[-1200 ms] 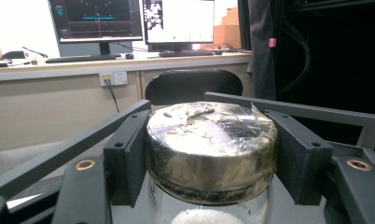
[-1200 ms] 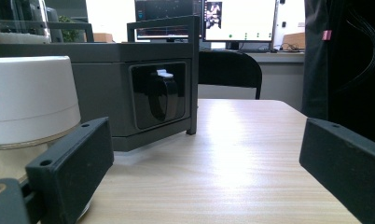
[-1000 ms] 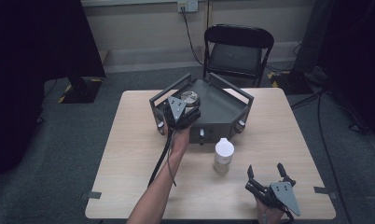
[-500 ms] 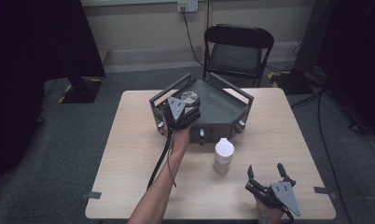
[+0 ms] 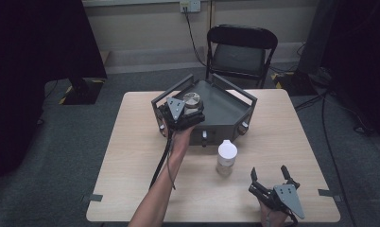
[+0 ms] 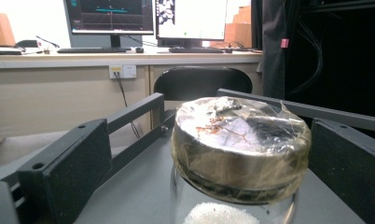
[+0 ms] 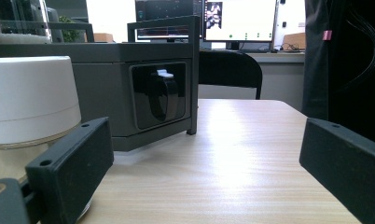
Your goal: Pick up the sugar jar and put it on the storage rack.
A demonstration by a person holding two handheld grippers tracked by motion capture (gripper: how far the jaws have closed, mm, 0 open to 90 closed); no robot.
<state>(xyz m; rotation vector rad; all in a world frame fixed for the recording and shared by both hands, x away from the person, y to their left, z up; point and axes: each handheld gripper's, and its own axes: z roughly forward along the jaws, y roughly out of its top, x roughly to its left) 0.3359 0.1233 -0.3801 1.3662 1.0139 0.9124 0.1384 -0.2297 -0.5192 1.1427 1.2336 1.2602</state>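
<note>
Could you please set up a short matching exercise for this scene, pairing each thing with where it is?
Things:
1. jar with the foil-wrapped lid
2. white-capped bottle
3. folding chair
4. right tongs

Places:
A. beyond the far edge of the table
B. on the table, just in front of the dark tray
C. inside the dark tray, between the open left tongs
D. low at the table's near right corner, open and empty

Pairs: 1-C, 2-B, 3-A, 4-D
</note>
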